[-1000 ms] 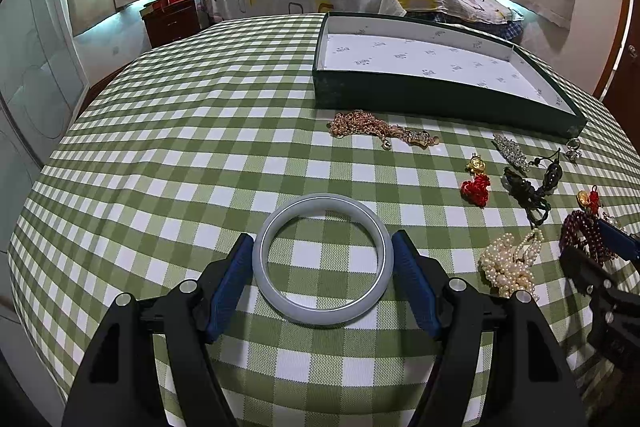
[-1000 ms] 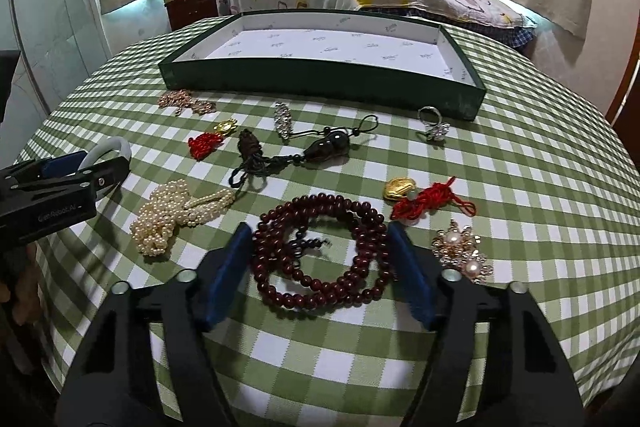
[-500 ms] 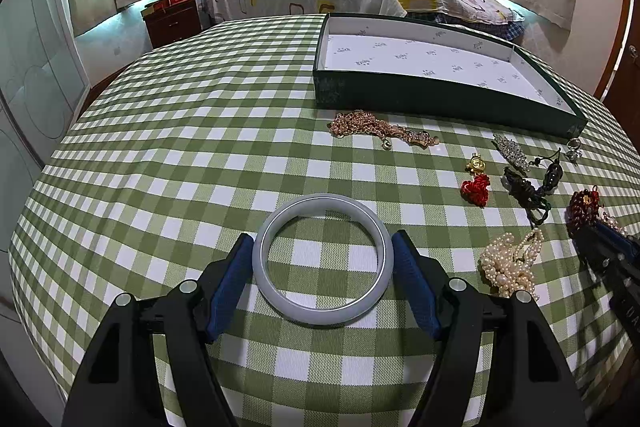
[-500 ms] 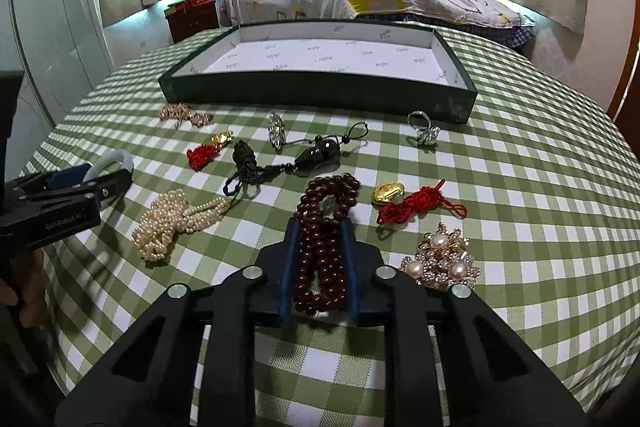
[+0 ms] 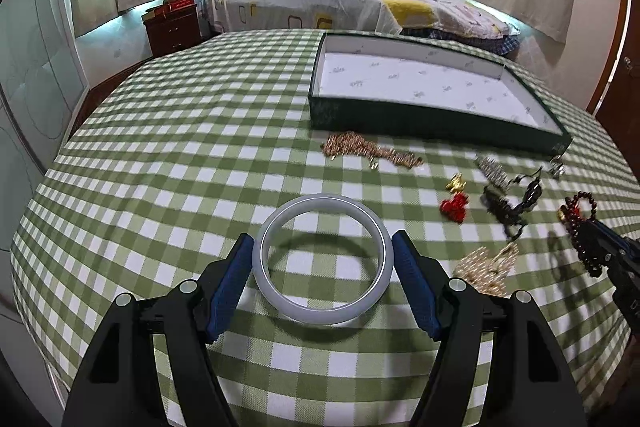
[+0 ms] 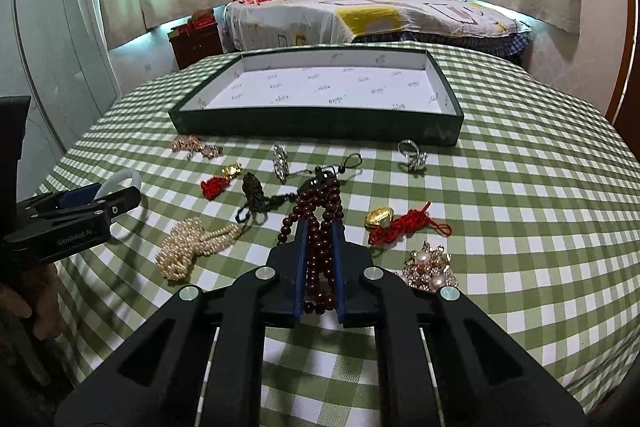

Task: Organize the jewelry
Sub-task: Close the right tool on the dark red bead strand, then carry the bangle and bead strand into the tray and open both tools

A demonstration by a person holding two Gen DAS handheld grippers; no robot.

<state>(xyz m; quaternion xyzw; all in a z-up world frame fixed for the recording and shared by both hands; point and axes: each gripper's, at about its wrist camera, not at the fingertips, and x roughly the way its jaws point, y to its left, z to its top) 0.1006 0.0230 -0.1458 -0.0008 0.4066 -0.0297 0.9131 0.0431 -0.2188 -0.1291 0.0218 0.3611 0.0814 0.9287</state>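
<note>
My left gripper (image 5: 322,259) is shut on a pale jade bangle (image 5: 280,297) and holds it above the green checked tablecloth; its shadow lies below. My right gripper (image 6: 320,227) is shut on a dark red bead bracelet (image 6: 318,255), lifted off the cloth, beads hanging between the pads. The right gripper with the beads shows at the left wrist view's right edge (image 5: 596,247). The left gripper with the bangle shows at the right wrist view's left edge (image 6: 116,189). A dark green tray (image 6: 320,125) with white lining stands at the back.
On the cloth lie a pearl strand (image 6: 192,245), a gold chain (image 6: 196,147), a gold-and-red charm (image 6: 218,181), a black cord pendant (image 6: 256,191), a crystal clip (image 6: 280,161), a ring (image 6: 412,155), a gold ingot with red cord (image 6: 400,223) and a pearl brooch (image 6: 430,265).
My right gripper closed on the bead bracelet and lifted it off the cloth. My left gripper raised the bangle a little above the cloth.
</note>
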